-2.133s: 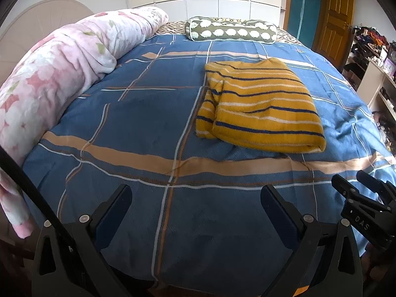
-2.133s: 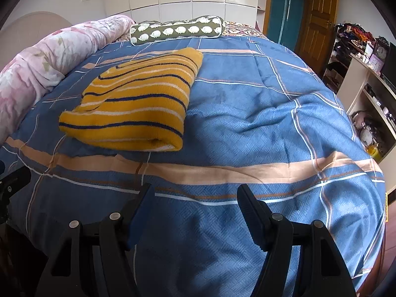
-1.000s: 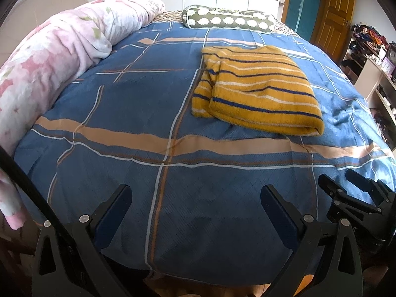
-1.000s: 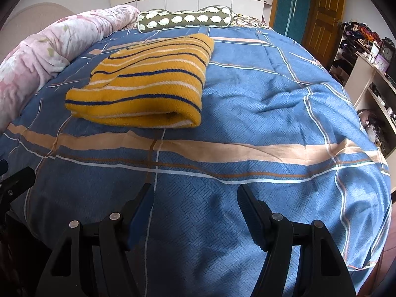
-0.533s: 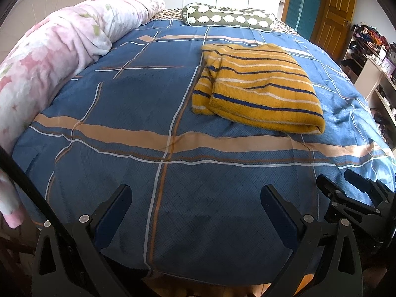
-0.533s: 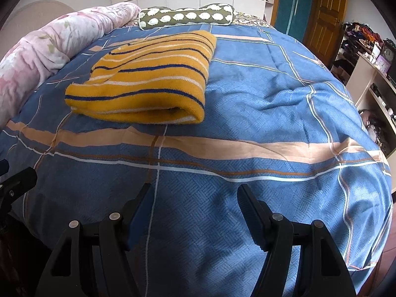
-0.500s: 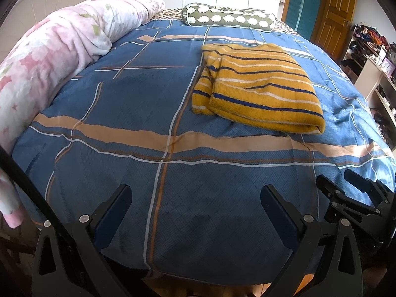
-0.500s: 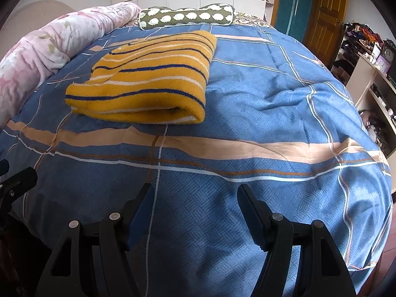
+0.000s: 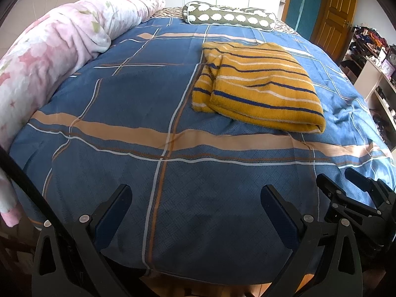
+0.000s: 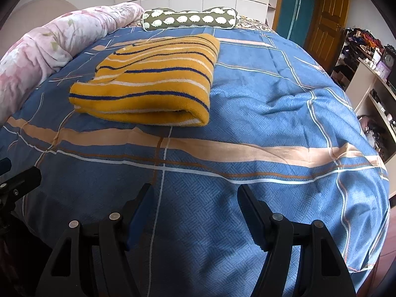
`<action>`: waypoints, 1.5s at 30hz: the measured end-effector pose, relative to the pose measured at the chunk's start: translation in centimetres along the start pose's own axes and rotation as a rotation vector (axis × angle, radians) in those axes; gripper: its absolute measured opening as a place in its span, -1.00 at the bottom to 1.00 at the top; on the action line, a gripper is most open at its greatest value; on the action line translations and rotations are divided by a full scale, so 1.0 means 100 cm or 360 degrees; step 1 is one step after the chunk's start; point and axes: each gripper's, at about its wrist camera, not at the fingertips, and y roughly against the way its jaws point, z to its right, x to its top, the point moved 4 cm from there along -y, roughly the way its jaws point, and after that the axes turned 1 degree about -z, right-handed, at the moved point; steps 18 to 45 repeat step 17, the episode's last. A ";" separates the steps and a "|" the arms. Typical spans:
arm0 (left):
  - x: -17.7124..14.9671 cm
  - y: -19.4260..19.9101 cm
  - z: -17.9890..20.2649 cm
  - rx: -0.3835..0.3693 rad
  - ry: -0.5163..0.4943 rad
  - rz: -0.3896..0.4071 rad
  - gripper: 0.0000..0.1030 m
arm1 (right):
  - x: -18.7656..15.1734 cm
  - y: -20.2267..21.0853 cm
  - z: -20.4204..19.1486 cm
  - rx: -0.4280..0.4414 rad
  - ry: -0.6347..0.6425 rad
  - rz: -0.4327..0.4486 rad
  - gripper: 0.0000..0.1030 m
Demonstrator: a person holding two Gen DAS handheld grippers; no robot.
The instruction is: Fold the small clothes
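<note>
the yellow striped sweater point(image 9: 257, 86) lay folded into a thick rectangle on the blue plaid bedspread point(image 9: 153, 94), toward the middle of the bed and well apart from both tools. its rounded fold edge faced the cameras and a smaller layer poked out on its left side in the left wrist view. the left gripper point(image 9: 195, 209) hung low over the near edge of the bed, its jaws spread wide and holding nothing. the right gripper point(image 10: 195, 211) sat beside it, jaws likewise released and empty, with only bedspread between its fingers.

compared with two seconds before, both cameras had drawn back and dropped a little toward the foot of the bed, so more of the near bedspread showed under the fingers, while the sweater kept the same shape and spot. over the last half second almost nothing shifted. that read as a retreat after the last fold rather than an approach, so the garment was probably finished, bar perhaps tucking in the layer on the left.

a rolled pink floral quilt point(image 9: 57, 49) ran along the left side and a green patterned bolster pillow point(image 10: 189, 19) lay at the head, neither touching the sweater.
</note>
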 end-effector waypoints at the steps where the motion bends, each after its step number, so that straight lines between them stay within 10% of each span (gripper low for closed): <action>1: 0.000 0.000 0.000 -0.0002 0.0001 0.0000 1.00 | 0.000 0.000 0.000 -0.0001 -0.0001 0.0002 0.44; 45: -0.002 -0.007 -0.001 -0.0074 0.0002 -0.0017 1.00 | 0.004 -0.001 -0.005 0.0029 0.0016 0.0017 0.44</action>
